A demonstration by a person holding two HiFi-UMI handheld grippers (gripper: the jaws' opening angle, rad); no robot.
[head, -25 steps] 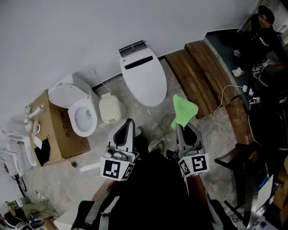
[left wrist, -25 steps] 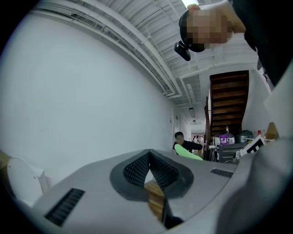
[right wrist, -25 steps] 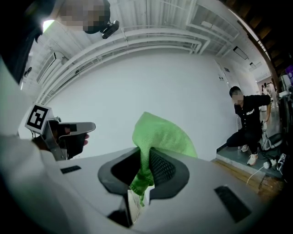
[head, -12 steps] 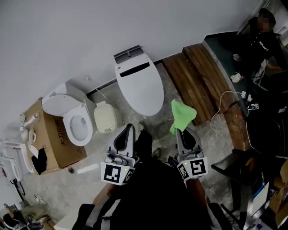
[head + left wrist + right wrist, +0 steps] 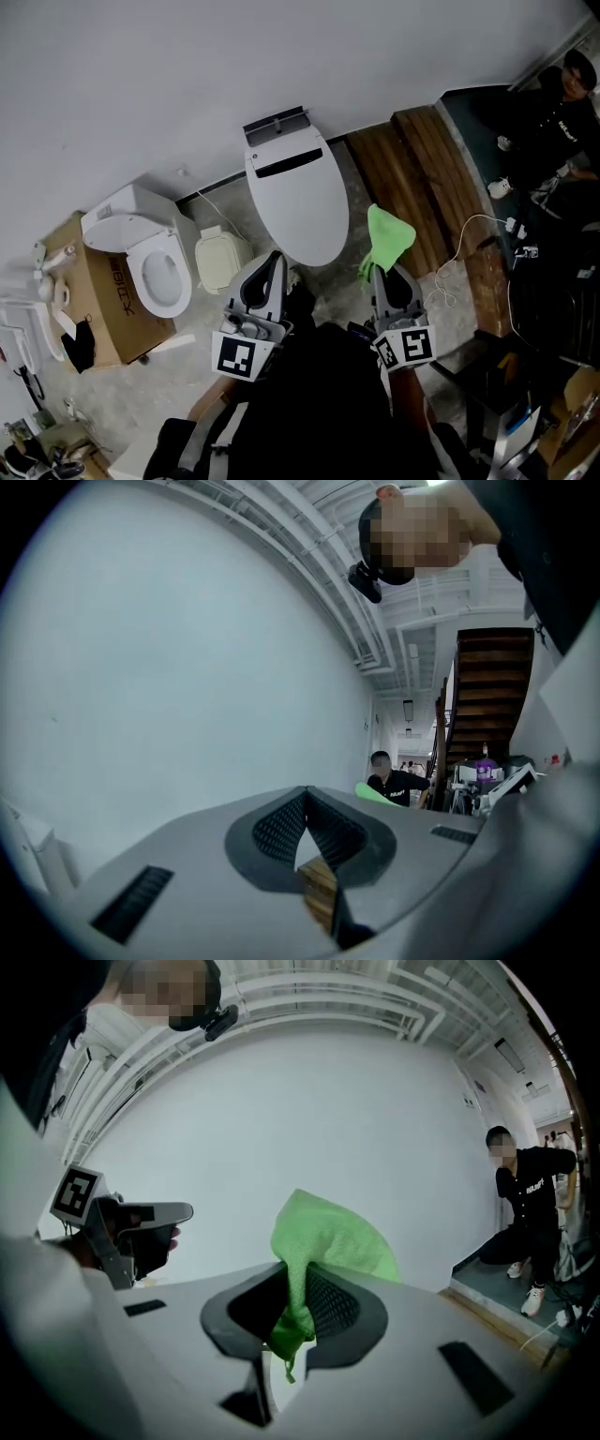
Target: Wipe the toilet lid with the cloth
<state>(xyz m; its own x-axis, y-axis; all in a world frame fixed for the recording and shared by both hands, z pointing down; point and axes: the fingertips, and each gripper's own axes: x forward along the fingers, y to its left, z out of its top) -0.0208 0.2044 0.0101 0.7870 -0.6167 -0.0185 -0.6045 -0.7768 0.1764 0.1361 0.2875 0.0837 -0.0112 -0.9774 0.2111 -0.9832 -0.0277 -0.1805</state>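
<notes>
right gripper [image 5: 379, 273] pinching cloth [image 5: 388, 238], left gripper [image 5: 273, 259] pressed together, empty; lay cloth flat on toilet lid [image 5: 298, 202] near edge, wipe toward hinge.

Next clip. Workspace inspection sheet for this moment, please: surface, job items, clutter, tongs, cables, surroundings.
Surface: grey stone-look floor.
Job's things: white oval toilet lid, closed; bright green cloth, held up right of the lid, not touching it.
Clutter: second white toilet with its seat open; cream square plastic cover; brown cardboard box.
Tongs: left tongs shut, empty; right tongs shut on the cloth.
Cables: thin white cable looping over the brown wooden planks.
Surroundings: plain white wall; person in black clothes at far right.
</notes>
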